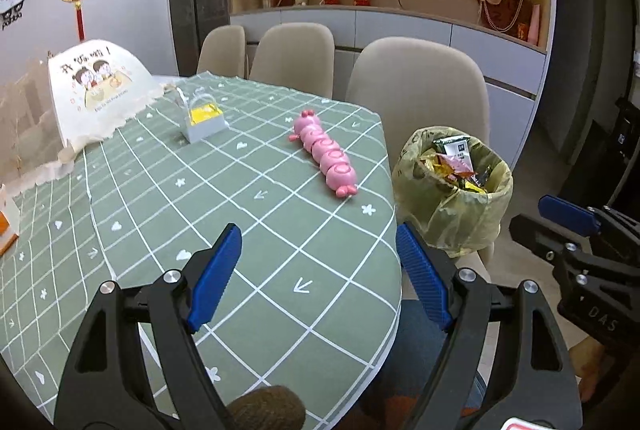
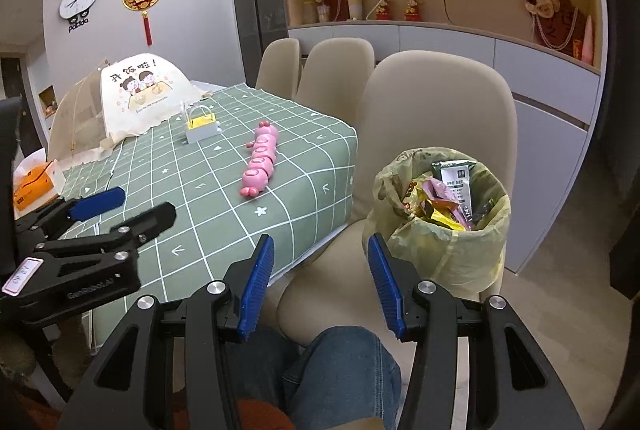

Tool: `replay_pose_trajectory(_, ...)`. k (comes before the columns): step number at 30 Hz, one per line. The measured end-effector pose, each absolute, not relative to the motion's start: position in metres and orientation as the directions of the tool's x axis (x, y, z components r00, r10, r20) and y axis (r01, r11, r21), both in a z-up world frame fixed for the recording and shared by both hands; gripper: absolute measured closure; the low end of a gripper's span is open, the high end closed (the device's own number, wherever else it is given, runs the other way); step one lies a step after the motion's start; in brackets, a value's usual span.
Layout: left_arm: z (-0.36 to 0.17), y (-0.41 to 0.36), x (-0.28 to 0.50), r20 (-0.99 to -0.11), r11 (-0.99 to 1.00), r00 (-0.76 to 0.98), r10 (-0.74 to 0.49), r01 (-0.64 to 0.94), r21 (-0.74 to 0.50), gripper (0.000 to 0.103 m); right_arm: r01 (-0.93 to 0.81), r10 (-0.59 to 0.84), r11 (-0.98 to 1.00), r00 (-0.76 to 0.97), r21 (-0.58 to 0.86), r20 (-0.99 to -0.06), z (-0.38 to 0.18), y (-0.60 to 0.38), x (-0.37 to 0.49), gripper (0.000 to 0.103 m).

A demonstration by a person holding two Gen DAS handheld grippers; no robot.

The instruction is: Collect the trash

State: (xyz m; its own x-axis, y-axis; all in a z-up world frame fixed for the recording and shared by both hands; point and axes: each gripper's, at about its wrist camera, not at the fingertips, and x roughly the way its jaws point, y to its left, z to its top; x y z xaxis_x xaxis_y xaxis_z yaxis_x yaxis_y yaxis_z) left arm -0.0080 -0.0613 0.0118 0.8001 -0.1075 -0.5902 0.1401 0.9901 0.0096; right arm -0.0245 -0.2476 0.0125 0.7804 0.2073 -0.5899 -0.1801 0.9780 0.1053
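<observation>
Both tongs, left tongs (image 1: 318, 276) and right tongs (image 2: 320, 284), are open and hold nothing. The trash bin (image 2: 442, 218) stands on a chair beside the bench (image 1: 240, 197), full of wrappers. Collecting looks finished; next probably check the bench for leftovers.

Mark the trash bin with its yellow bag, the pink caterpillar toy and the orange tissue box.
Trash bin lined with a yellow plastic bag (image 2: 448, 250): right wrist view, on the bag's front wall.
Pink segmented caterpillar toy (image 2: 260, 161): right wrist view, middle segment.
Orange tissue box (image 2: 34, 185): right wrist view, orange side.
</observation>
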Motion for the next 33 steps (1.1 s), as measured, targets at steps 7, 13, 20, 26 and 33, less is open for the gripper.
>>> replay_pose_trajectory(7, 0.0141, -0.0622, -0.0078, -0.594, 0.99, 0.797, -0.111, 0.14, 0.002, 0.027, -0.173, 0.203, 0.979, 0.786, 0.108, -0.584, 0.0148, -0.2502, -0.0278, 0.057)
replay_pose_trajectory(13, 0.0137, -0.064, -0.0086, -0.595, 0.989, 0.795, -0.115, 0.146, 0.003, 0.027, -0.168, 0.202, 0.979, 0.783, 0.113, -0.588, 0.0141, -0.2521, -0.0285, 0.057)
replay_pose_trajectory(20, 0.0129, -0.0655, -0.0081, -0.598, 0.989, 0.792, -0.118, 0.15, 0.004, 0.027, -0.167, 0.202, 0.979, 0.785, 0.113, -0.586, 0.0147, -0.2535, -0.0286, 0.057)
replay_pose_trajectory(26, 0.0116, -0.0669, -0.0085, -0.602, 0.988, 0.79, -0.12, 0.155, 0.007, 0.027, -0.164, 0.2, 0.98, 0.786, 0.114, -0.586, 0.0155, -0.2542, -0.0282, 0.057)
replay_pose_trajectory(33, 0.0116, -0.0685, -0.0098, -0.6, 0.986, 0.79, -0.125, 0.164, 0.01, 0.027, -0.156, 0.193, 0.981, 0.79, 0.113, -0.583, 0.0157, -0.2569, -0.0297, 0.057)
